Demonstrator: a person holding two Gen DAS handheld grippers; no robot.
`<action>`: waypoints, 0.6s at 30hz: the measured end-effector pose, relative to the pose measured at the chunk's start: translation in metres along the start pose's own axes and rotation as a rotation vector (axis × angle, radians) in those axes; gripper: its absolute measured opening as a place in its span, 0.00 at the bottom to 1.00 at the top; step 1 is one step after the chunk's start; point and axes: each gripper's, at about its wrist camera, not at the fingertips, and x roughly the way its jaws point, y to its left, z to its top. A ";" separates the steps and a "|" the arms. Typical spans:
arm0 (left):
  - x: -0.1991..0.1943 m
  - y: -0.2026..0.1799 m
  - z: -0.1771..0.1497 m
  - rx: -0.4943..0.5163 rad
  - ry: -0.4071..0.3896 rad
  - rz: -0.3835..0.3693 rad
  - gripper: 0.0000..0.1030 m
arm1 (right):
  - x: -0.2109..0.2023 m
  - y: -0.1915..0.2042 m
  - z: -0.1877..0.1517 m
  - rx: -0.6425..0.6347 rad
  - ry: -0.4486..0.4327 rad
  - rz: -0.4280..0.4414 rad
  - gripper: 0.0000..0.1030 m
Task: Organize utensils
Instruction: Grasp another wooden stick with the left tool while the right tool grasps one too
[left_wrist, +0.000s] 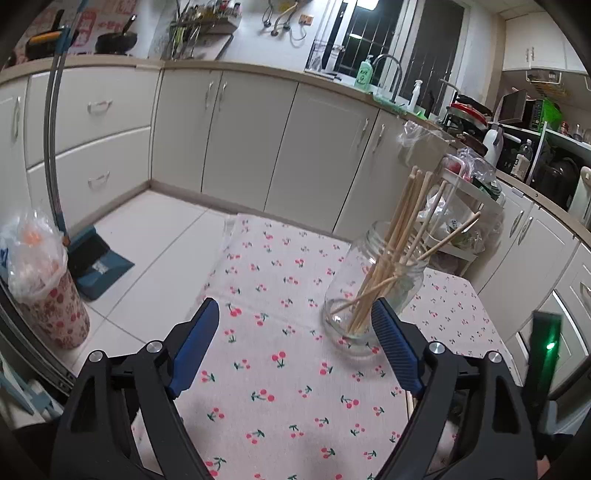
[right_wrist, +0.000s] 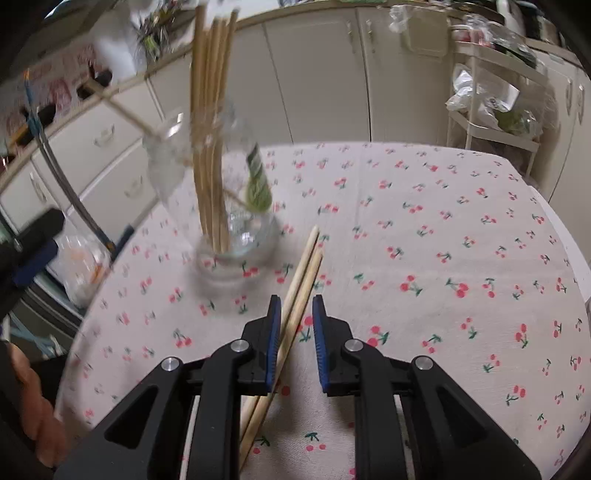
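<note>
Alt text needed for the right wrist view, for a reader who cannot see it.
Right gripper points down at a cherry-print tablecloth, its jaws slightly apart around two wooden chopsticks, which lean against the left pad. Just beyond stands a clear glass jar, blurred, holding more chopsticks.

Two chopsticks (right_wrist: 295, 295) lie between the right hand-held gripper (right_wrist: 297, 314) pads; glass jar (right_wrist: 221, 206) beyond

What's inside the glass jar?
The jar holds a bunch of chopsticks leaning out the top. The right wrist view shows something green at it too, too blurred to name.
</note>
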 end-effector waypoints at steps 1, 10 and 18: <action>0.002 0.000 -0.001 -0.002 0.011 -0.001 0.79 | 0.000 0.000 -0.002 -0.009 -0.001 -0.003 0.18; 0.017 -0.020 -0.013 0.058 0.117 -0.043 0.80 | -0.014 -0.019 -0.017 -0.128 0.051 -0.073 0.12; 0.052 -0.096 -0.044 0.261 0.305 -0.095 0.80 | -0.037 -0.070 -0.024 -0.073 0.106 -0.040 0.07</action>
